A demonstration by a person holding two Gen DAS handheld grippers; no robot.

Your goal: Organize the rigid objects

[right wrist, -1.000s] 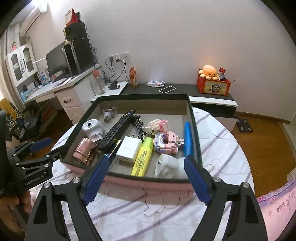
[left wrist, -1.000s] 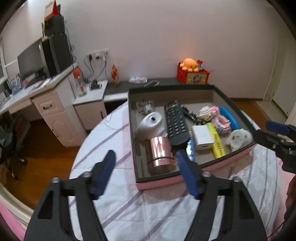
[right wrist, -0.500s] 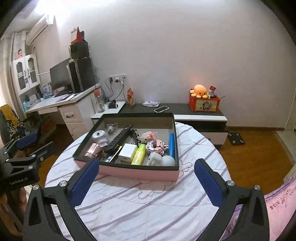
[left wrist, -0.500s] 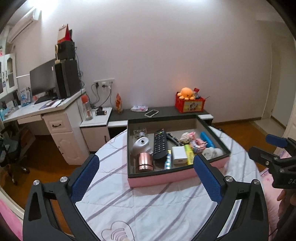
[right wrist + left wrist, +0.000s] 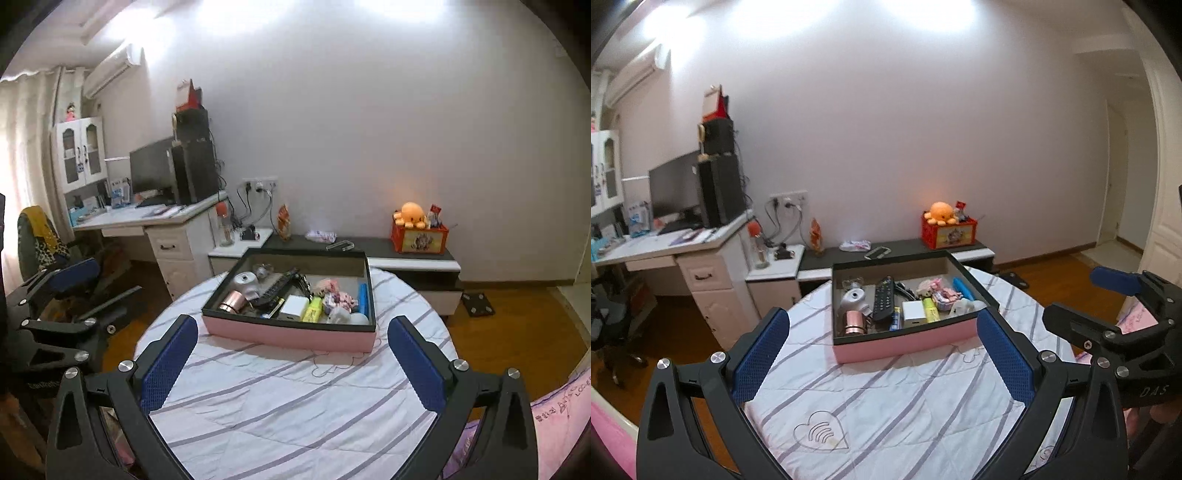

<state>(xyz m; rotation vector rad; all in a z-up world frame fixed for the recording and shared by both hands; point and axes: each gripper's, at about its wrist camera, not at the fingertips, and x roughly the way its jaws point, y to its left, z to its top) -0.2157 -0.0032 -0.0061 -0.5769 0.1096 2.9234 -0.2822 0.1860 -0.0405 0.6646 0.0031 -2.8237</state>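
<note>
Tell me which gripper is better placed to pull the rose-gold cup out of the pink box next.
Left, probably. The rose-gold cup lies at the box's near-left corner, on the left gripper's side. The right gripper would have to cross over. Both are open, empty and held back from the box.

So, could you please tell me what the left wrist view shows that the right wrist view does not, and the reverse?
Only the left wrist view shows the heart stitched into the tablecloth, the doorway at far right, and the right tool from outside. Only the right wrist view shows the air conditioner, the white cabinet, the draped chair, and the left tool from outside. Both show the pink box of items on the round table, the orange plush octopus, and open, empty tools.
</note>
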